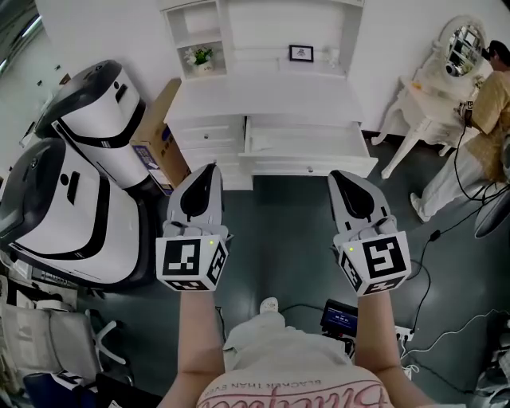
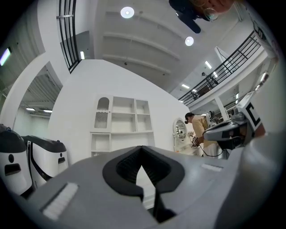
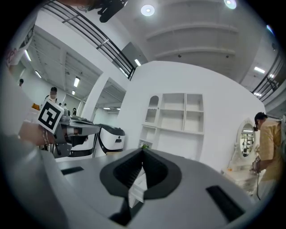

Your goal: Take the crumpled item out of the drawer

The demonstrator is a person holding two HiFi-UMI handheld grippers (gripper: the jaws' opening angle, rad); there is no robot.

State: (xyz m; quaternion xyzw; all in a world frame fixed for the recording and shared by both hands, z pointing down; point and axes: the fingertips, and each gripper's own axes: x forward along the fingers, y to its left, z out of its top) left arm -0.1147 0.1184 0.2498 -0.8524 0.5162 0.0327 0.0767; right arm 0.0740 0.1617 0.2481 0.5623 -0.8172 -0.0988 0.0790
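Head view: the drawer stands open, well ahead of the left hand-held gripper and right hand-held gripper; no crumpled item is discernible inside. Left gripper view: jaws together, empty. Right gripper view: likewise. Reaching and picking apparently remain.

A staged room inside a large hall is shown, not a real home. A white bench with an open drawer, shelves, a plant and a framed picture is set against a partition wall, with an ornate mirror nearby. Bulky white-and-black machines are parked on the dark floor (cables are trailed across it). A railed mezzanine and ceiling spotlights are seen overhead.
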